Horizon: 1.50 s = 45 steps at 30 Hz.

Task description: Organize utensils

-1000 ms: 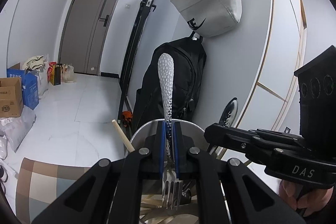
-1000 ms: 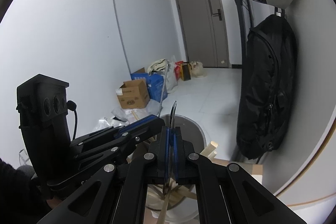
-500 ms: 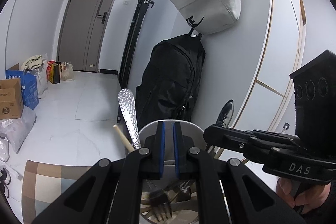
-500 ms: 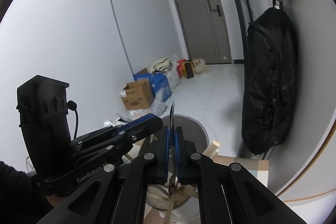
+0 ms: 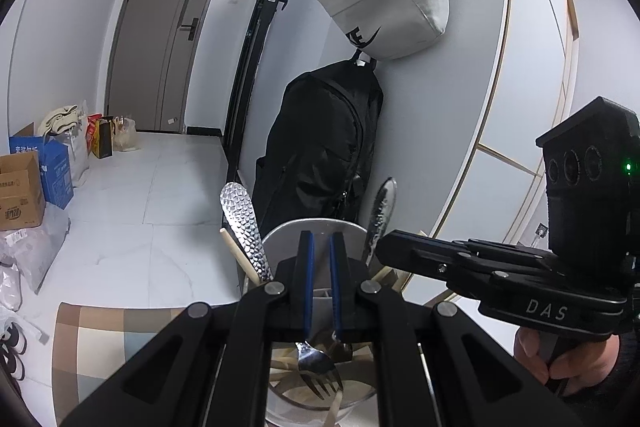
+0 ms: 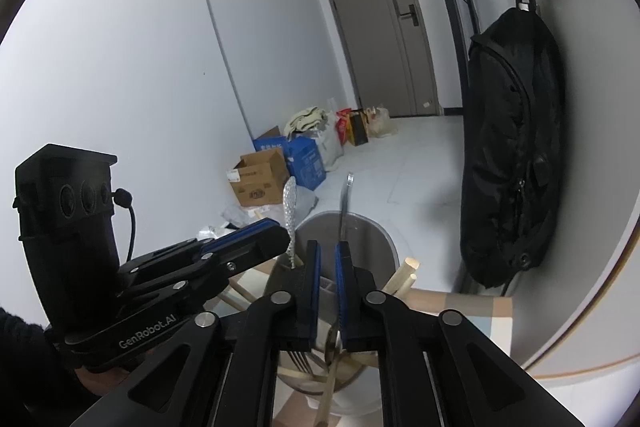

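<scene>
The right gripper (image 6: 327,255) is opening over the steel utensil holder (image 5: 288,231), and a thin hammered-handled utensil (image 6: 345,203) is standing between its jaws, close against the right-hand pad. If it is clinging there, I think it could be dragged back out or tipped over the rim as the hand lifts. The left gripper (image 5: 320,247) is hovering just beside it, jaws nearly together on nothing. Its fork (image 5: 240,215) is already in the holder and leaning on the left rim next to the wooden chopsticks (image 5: 240,259). With both grippers crowding one holder on the checked worktop (image 5: 120,339), a knock could be toppling it or flicking a leaning handle out
</scene>
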Each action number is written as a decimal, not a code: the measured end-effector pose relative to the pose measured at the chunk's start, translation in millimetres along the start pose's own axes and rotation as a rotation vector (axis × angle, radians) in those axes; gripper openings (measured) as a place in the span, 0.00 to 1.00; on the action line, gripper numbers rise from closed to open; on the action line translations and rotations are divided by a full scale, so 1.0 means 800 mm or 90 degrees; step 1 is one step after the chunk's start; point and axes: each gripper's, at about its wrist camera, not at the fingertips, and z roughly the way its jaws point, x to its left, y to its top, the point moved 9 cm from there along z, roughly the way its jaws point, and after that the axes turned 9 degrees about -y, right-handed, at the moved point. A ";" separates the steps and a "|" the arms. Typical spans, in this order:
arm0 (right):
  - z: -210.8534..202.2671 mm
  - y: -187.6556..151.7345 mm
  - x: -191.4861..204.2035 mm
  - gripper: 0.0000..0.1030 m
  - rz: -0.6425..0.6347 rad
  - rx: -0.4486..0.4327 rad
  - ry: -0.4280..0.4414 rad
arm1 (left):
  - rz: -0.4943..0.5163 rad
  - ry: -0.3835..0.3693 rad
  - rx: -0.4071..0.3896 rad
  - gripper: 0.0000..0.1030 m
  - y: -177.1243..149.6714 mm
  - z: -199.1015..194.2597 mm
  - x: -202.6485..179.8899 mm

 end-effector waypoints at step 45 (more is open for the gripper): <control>-0.162 -0.033 0.005 1.00 0.060 -0.107 -0.113 | -0.003 0.305 -0.005 0.94 0.011 -0.124 -0.046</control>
